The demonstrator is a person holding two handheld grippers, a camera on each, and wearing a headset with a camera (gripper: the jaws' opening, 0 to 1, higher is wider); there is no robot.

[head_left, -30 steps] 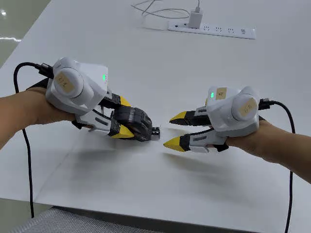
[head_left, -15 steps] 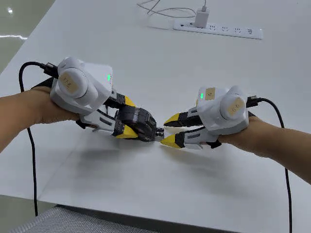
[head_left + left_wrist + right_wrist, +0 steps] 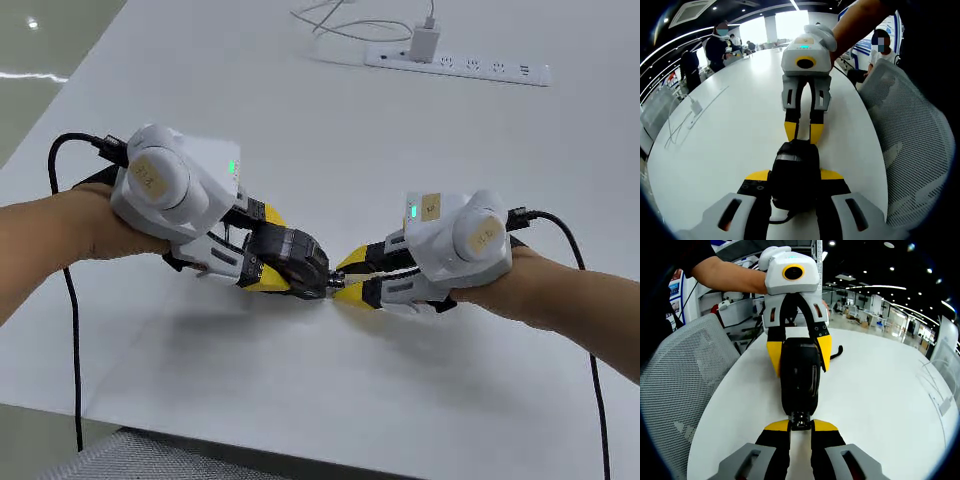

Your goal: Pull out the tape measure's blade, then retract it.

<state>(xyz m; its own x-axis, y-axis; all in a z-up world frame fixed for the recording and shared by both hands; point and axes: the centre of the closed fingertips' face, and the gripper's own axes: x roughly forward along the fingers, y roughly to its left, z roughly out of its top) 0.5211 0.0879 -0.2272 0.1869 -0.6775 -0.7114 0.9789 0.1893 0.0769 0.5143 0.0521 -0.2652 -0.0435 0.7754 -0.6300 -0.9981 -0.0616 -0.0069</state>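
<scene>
A black tape measure is clamped between the yellow-tipped jaws of my left gripper, just above the white table. In the left gripper view the case sits between the jaws of that gripper. Its blade hook pokes out toward my right gripper, whose jaws have closed in on either side of the hook. In the head view my right gripper meets the case's front end. No blade length shows outside the case.
A white power strip with a plugged charger and cable lies at the table's far side. Black cables trail from both grippers. A grey mesh chair stands by the near table edge. People stand in the background.
My right gripper has moved left up to the tape measure, and its jaws have narrowed onto the blade hook. My left gripper keeps its hold on the case.
</scene>
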